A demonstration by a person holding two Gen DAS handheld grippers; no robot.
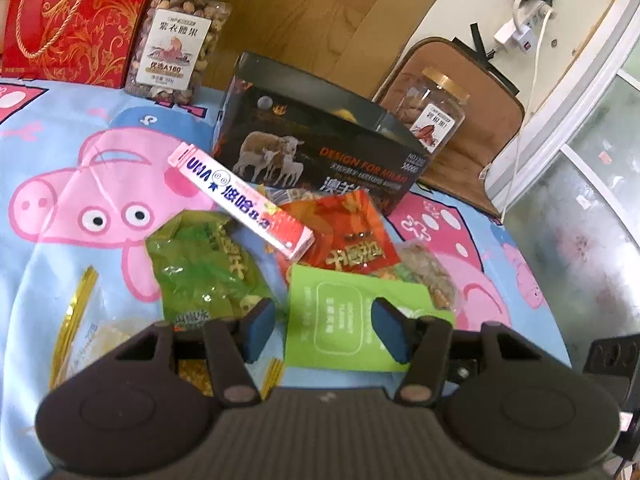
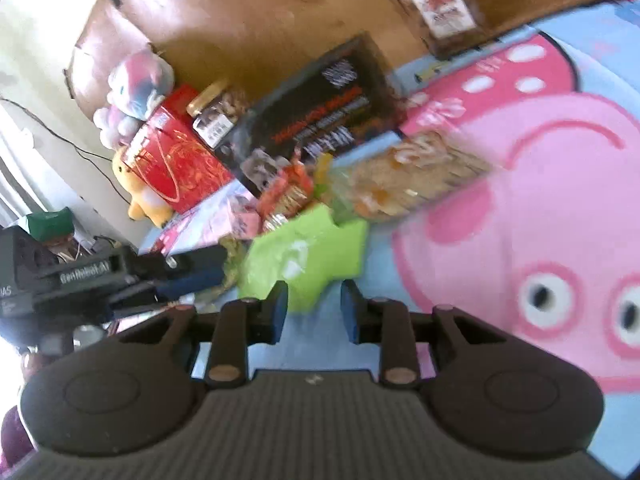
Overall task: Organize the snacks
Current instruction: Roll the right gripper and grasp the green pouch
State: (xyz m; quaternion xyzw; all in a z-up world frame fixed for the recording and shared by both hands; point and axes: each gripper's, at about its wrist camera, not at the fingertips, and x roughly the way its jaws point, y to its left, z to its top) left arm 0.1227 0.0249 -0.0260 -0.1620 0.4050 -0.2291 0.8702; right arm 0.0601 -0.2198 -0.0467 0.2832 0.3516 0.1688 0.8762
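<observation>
A heap of snacks lies on a cartoon-pig bedsheet. It holds a light green pouch, a crinkly green bag, a red packet, a pink-and-white candy box and a clear nut packet. Behind them stands an open black box with sheep printed on it. My left gripper hangs open just above the light green pouch, one pad on each side. My right gripper is open a little at the near corner of the same pouch, and its pads do not press it.
Two nut jars and a red gift bag stand at the back. A gold-trimmed bag lies near left. A clear snack bag rests right of the pouch. Plush toys sit by the wall.
</observation>
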